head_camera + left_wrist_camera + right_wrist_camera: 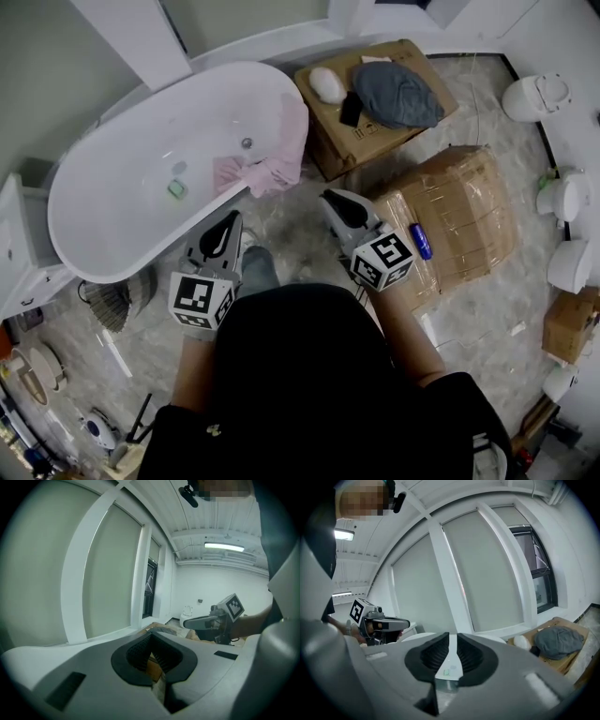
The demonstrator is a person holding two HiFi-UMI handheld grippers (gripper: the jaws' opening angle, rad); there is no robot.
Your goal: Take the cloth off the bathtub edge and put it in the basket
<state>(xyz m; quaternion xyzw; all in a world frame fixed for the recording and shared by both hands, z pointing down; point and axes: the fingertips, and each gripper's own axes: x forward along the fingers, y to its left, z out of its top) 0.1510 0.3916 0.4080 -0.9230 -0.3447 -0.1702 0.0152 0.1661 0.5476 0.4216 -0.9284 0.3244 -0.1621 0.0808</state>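
The pink cloth hangs over the near edge of the white bathtub, part of it falling inside and part trailing down the outer wall towards the floor. Neither gripper touches it. The left tongs are closed with their tips together and nothing between them, and they point at the tub wall just below and left of the cloth. The right tongs stand a narrow crack apart, also empty, and point at the floor gap between the tub and a cardboard box. On that box lie a grey bundle and a white lump (what either one is cannot be told). What looks like a ribbed basket sits on the floor by the tub's near end, partly under its rim and well apart from the cloth. A small blue object lies on a film-wrapped carton to the right.
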